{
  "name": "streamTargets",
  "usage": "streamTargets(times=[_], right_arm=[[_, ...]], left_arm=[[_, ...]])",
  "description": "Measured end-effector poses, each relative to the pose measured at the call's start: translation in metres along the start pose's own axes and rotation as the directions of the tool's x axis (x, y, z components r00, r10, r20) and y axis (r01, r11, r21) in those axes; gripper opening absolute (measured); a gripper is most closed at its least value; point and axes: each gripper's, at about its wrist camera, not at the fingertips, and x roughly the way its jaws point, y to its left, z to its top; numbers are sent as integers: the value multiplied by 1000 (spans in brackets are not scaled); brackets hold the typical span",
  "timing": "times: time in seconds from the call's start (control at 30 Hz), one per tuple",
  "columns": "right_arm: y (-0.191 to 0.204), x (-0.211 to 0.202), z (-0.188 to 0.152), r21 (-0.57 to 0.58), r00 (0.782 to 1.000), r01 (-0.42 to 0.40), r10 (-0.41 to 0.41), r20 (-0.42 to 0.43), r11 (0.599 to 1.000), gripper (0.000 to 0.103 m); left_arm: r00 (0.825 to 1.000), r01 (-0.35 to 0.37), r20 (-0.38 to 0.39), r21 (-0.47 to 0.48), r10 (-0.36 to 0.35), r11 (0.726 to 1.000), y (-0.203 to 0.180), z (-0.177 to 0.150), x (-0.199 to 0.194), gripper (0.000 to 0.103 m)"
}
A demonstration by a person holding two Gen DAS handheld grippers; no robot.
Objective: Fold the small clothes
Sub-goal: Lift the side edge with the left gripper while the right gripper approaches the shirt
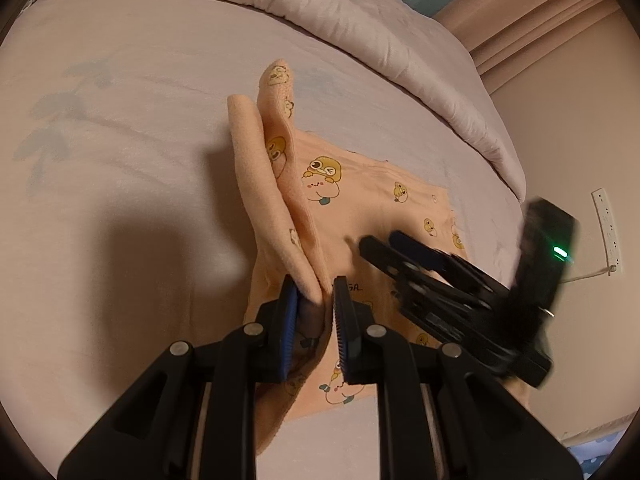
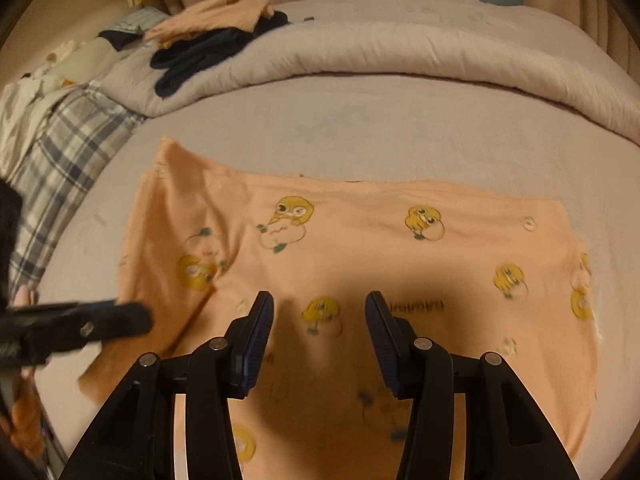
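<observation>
Bed (image 2: 360, 136), pale sheet, is the landmark. Rolled duvet (image 2: 360, 52) runs along its far edge; bare sheet lies open between the duvet and the garment. Plaid cloth (image 2: 60, 152) covers the bed's left margin in the right wrist view, with a heap of dark and peach clothes (image 2: 208, 36) on the duvet's left end. In the left wrist view a wall (image 1: 560, 140) with a power strip stands beyond the bed's far side.

Peach duck-print garment (image 2: 360, 248) lies spread flat mid-bed, long axis running across the right wrist view, left to right; snap fastener near its right end. Sheet shows free along its far edge and at both ends.

Its sleeve (image 1: 276, 184) is lifted off the bed in a standing fold, pointing up toward the duvet.

Left claw (image 1: 316, 320): jaws narrow, pinching the sleeve's lower end.

Right claw (image 2: 320, 340): jaws apart, nothing between them, above the garment's middle; whether the tips touch the cloth, cannot tell.
</observation>
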Motion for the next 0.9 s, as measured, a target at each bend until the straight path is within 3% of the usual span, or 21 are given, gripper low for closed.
streamTargets(times=[0.1, 0.4, 0.5, 0.6, 0.7, 0.8, 0.87, 0.9], right_arm=[[-1, 13, -3, -20, 1000, 21, -21, -14, 1000, 50], [-10, -16, -23, -6, 1000, -25, 25, 3, 1000, 50], [-15, -20, -24, 38, 997, -74, 74, 6, 996, 50], [-28, -19, -21, 147, 983, -181, 181, 15, 972, 50], [-52, -13, -20, 331, 942, -327, 332, 43, 885, 50], [-76, -2, -24, 493, 868, -470, 483, 111, 732, 50], [-88, 4, -28, 552, 841, -504, 522, 139, 664, 51], [-91, 6, -28, 571, 840, -504, 523, 146, 649, 51]], left_arm=[[1000, 0, -2, 2, 0, 1000, -1, 1, 0, 15], [1000, 11, 4, 5, -11, 1000, -2, 1, -1, 15], [1000, 17, 10, -2, -17, 1000, -6, 0, 1, 15], [999, 32, 18, -2, -32, 999, -13, -1, 4, 10], [998, 60, 12, 15, -60, 998, -27, -1, 8, 10], [996, 89, 0, 41, -89, 995, -44, -1, 16, 7], [994, 106, -22, 58, -105, 993, -55, -1, 29, 7], [992, 121, -38, 61, -119, 991, -58, -1, 35, 7]])
